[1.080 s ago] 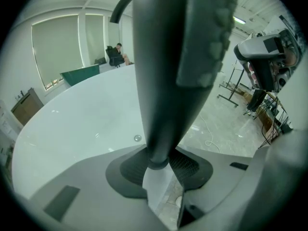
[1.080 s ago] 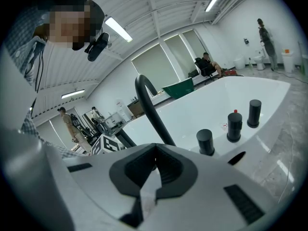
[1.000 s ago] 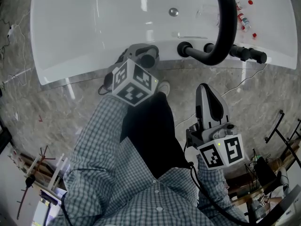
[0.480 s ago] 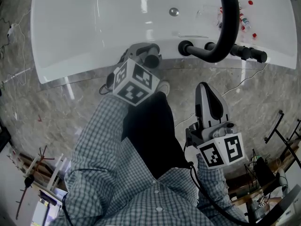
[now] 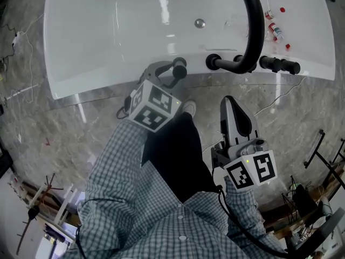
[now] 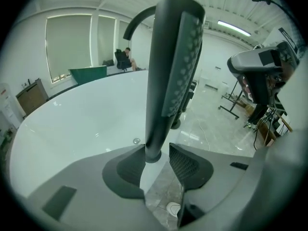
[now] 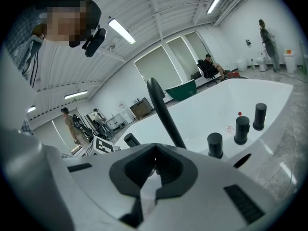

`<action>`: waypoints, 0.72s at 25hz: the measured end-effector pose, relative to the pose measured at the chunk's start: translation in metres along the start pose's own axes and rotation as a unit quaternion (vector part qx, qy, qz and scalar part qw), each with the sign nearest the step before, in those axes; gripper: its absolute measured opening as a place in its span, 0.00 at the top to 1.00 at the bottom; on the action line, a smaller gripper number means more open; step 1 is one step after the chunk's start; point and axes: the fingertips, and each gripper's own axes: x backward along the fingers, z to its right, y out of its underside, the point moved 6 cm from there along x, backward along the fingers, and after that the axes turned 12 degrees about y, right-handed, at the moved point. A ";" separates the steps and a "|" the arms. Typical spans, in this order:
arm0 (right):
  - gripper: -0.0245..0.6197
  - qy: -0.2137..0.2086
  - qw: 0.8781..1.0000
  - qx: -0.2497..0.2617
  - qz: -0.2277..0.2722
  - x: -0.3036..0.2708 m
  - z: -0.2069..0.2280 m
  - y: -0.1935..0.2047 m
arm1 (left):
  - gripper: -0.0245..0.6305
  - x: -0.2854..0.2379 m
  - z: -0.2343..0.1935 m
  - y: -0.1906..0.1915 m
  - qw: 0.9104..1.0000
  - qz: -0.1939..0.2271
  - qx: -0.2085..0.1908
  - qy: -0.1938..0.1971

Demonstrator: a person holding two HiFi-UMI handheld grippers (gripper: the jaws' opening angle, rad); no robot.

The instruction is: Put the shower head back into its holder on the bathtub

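Left gripper [image 6: 156, 160] jaws clamp the lower handle of the stiff, smooth black shower head [image 6: 173, 71], upright at the bathtub [image 5: 97, 79] rim, probably light but slippery, while right gripper [image 7: 154, 166] jaws sit closed, empty.

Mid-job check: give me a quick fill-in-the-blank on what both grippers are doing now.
The left gripper grips the ____ by its handle end.
The right gripper has its jaws ____, holding nothing.
The arched faucet over the bathtub is coloured ____.
Missing words: shower head; together; black.
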 end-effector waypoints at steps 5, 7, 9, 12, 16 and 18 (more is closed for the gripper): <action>0.94 -0.007 1.000 0.005 0.017 0.006 -0.017 -0.016 | 0.75 0.033 0.011 -0.010 1.000 0.020 0.009 -0.002; 0.94 -0.008 1.000 0.008 0.022 0.011 -0.023 -0.023 | 0.75 0.047 0.015 -0.014 0.999 0.029 0.017 -0.007; 0.94 -0.008 1.000 0.012 0.027 0.017 -0.028 -0.030 | 0.75 0.061 0.019 -0.019 0.999 0.041 0.024 -0.013; 0.94 -0.010 0.999 0.019 0.034 0.027 -0.037 -0.042 | 0.75 0.085 0.028 -0.029 0.998 0.053 0.020 -0.020; 0.94 -0.011 0.998 0.026 0.047 0.041 -0.048 -0.061 | 0.85 0.117 0.039 -0.043 0.997 0.075 0.009 -0.033; 0.94 -0.014 0.998 0.032 0.054 0.049 -0.053 -0.069 | 0.88 0.131 0.046 -0.051 0.995 0.086 0.007 -0.042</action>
